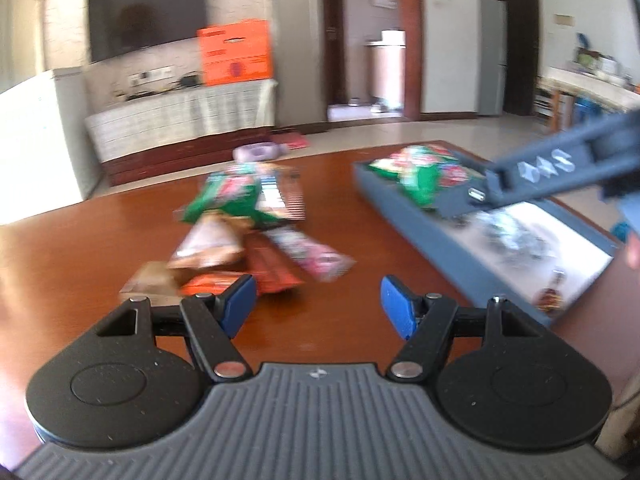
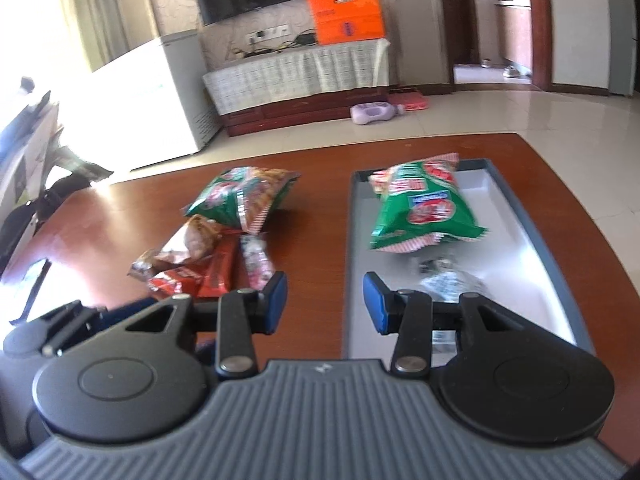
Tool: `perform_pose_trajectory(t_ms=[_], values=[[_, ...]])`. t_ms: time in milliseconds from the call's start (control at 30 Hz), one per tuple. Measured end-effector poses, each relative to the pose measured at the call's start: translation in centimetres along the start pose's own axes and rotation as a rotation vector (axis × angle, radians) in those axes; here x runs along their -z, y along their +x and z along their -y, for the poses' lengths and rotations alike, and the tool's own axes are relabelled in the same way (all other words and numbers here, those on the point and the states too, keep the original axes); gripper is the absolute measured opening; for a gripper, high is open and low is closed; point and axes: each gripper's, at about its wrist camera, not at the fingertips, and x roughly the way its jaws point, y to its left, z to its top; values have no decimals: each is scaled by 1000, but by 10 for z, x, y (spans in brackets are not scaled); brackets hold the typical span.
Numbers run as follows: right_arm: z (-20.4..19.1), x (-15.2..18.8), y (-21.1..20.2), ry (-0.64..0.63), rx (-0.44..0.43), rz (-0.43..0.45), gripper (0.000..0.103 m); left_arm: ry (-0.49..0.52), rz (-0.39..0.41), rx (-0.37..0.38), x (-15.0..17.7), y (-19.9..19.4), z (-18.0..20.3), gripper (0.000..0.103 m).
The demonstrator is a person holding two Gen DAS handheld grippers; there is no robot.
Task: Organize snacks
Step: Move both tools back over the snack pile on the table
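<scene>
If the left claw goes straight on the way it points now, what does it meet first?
Probably bare wooden table: the left claw is open and empty, the snack pile slightly left of its line. Depth is unclear.

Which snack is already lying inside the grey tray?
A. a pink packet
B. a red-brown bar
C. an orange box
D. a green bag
D: the right wrist view shows a green bag lying inside the tray, while the other snacks sit in a pile on the table beside it.
</scene>
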Motion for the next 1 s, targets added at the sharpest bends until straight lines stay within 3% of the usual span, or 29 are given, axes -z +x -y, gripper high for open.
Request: perform_pose_trajectory(t_ms=[233, 367, 633, 833, 1000], values=[[-38, 1, 22, -60, -60, -28, 45, -127, 2, -164, -8, 4, -77, 74], [-57, 1, 35, -84, -78, -46, 45, -142, 1, -224, -14, 13, -116, 74], [-72, 0, 57, -113, -76, -57, 44, -98, -29, -138, -14, 41, -136, 74], [-90, 0, 76, -174, -100, -53, 43, -73, -101, -133, -3, 67, -139, 74], [-103, 4, 89, -228, -100, -74, 33, -80, -161, -153, 2, 87, -143, 68]])
